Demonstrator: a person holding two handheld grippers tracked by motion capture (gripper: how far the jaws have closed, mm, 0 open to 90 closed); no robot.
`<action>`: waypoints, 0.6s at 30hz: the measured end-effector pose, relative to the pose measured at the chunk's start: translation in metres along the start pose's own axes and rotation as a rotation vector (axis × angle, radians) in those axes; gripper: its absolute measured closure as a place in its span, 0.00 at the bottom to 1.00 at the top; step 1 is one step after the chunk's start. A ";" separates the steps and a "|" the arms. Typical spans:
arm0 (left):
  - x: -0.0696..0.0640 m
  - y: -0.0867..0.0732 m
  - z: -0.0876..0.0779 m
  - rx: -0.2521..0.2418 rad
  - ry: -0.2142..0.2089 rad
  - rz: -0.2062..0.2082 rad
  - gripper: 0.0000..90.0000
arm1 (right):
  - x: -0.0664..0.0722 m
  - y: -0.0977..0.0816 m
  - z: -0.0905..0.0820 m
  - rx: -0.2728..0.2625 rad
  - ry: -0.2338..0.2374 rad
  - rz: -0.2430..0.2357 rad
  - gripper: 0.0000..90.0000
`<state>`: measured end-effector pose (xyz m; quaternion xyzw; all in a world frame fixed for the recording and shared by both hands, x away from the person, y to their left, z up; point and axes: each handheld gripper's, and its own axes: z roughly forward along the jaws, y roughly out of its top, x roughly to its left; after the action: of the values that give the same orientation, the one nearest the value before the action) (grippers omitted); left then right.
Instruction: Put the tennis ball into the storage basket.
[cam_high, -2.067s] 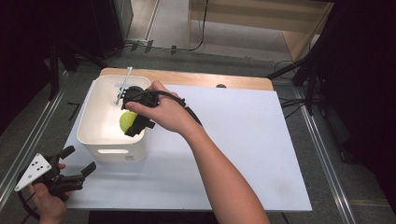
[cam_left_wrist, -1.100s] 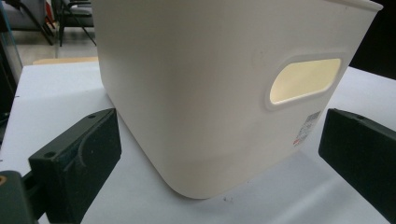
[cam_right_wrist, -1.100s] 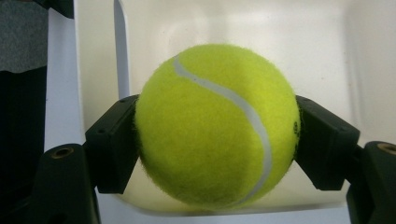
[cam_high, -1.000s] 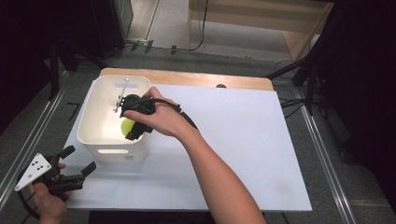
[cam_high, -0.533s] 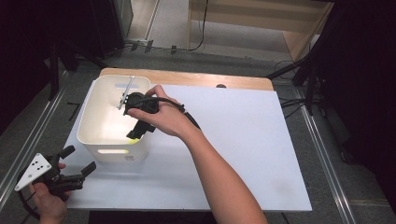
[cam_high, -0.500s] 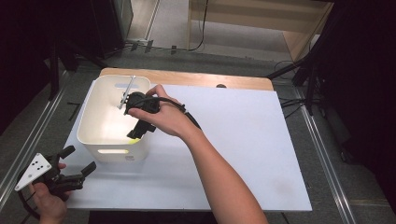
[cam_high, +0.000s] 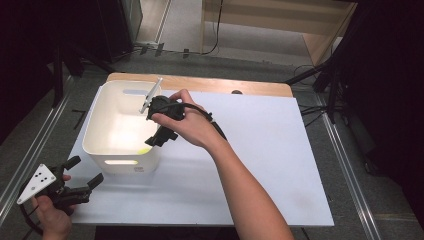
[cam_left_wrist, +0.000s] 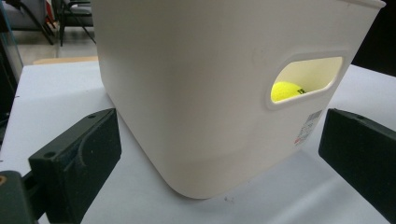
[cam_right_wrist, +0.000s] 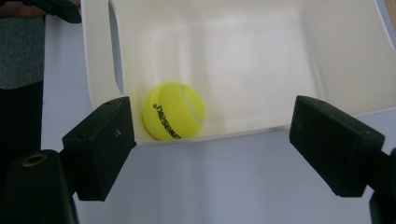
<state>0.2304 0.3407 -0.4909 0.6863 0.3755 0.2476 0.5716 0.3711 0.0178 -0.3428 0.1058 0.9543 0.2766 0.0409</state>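
Note:
A yellow tennis ball (cam_high: 144, 149) lies on the floor of the white bin (cam_high: 95, 125), near its front wall. My right gripper (cam_high: 161, 138) hangs over the bin's right rim. Its jaws have just been opening and stand apart with nothing between them. In the right gripper view the ball (cam_right_wrist: 173, 111) rests loose below the right gripper (cam_right_wrist: 212, 119), inside the bin (cam_right_wrist: 243, 51). My left gripper (cam_high: 84, 171) stays open at the table's front left corner. The left gripper (cam_left_wrist: 219, 140) faces the bin's wall (cam_left_wrist: 187, 93), and the ball (cam_left_wrist: 287, 91) shows through the handle slot.
The bin stands at the left of a white tabletop (cam_high: 270, 150). A wooden strip (cam_high: 210, 83) runs along the table's far edge. Metal rails and dark stands flank the table on both sides.
The right gripper lowered the ball into the bin, let it go, and drew back to the right and slightly up. The ball now lies on the bin floor. The left gripper stayed still.

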 end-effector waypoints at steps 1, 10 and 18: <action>0.000 0.000 0.000 0.003 0.001 0.004 0.00 | 0.000 -0.002 -0.001 -0.003 -0.003 0.013 0.15; 0.000 0.000 0.000 0.006 0.002 0.006 0.00 | -0.002 -0.022 -0.009 -0.026 -0.011 0.038 0.15; 0.000 0.000 0.000 0.010 0.000 0.011 0.00 | -0.003 -0.040 -0.016 -0.038 -0.029 0.065 0.15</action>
<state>0.2303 0.3405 -0.4909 0.6911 0.3729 0.2491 0.5668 0.3644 -0.0240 -0.3502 0.1401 0.9441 0.2944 0.0477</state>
